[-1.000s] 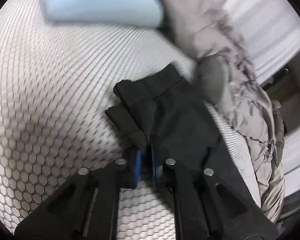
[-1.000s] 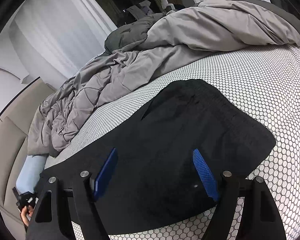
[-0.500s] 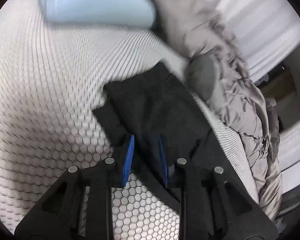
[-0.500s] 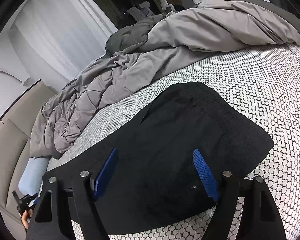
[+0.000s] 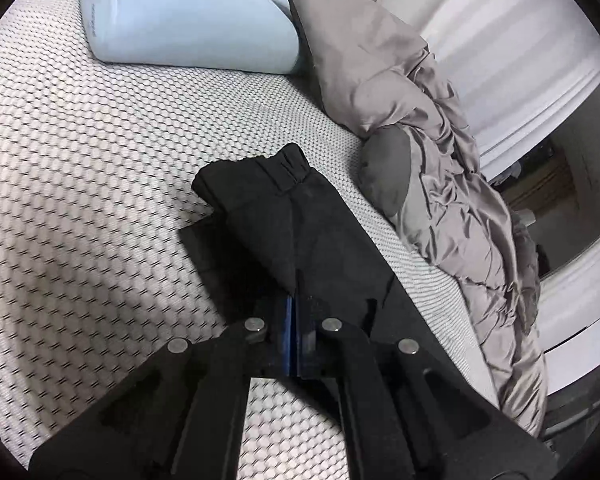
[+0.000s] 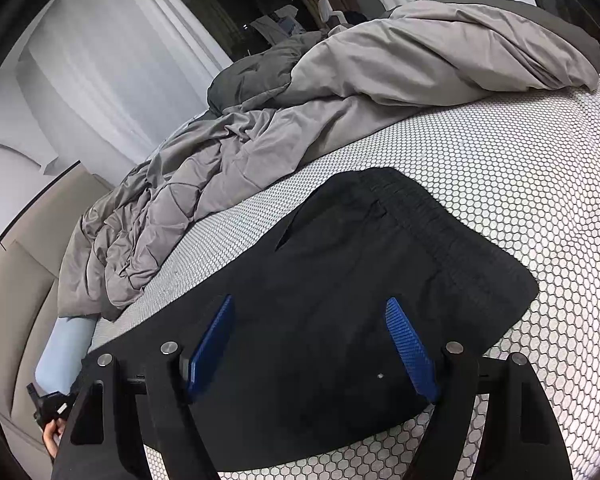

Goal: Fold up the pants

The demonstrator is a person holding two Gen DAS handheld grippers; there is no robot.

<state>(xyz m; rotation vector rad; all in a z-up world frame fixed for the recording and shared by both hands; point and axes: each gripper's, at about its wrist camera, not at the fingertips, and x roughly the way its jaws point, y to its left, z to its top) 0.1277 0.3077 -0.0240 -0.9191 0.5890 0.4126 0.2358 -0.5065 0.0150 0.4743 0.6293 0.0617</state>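
Left wrist view: the left tongs [image 5: 294,320] are now clamped shut on a fold of the black pants [image 5: 300,236], where half a second ago the blue pads stood apart over the cloth. The pinched fabric rises in a ridge straight ahead of the tips, and beyond it an elastic cuffed end lies on the honeycomb-patterned bed [image 5: 80,160]. The grip suggests that a fold is about to be carried over; nothing yet shows which way.

In the right wrist view, the right tongs [image 6: 312,344] hang wide open and unmoved since a second ago, empty, their pads either side of the pants' broad upper part, with the gathered waistband ahead and to the right. Whether the pads touch the cloth cannot be told.

The count: one pair of pants, two tongs, one pale blue pillow [image 5: 188,16] well beyond the left tips, one grey cushion [image 5: 352,52] beside it, and one rumpled grey duvet [image 6: 340,112] along the far side of the bed. A person's hand [image 6: 52,436] shows at the lower left edge of the right view.
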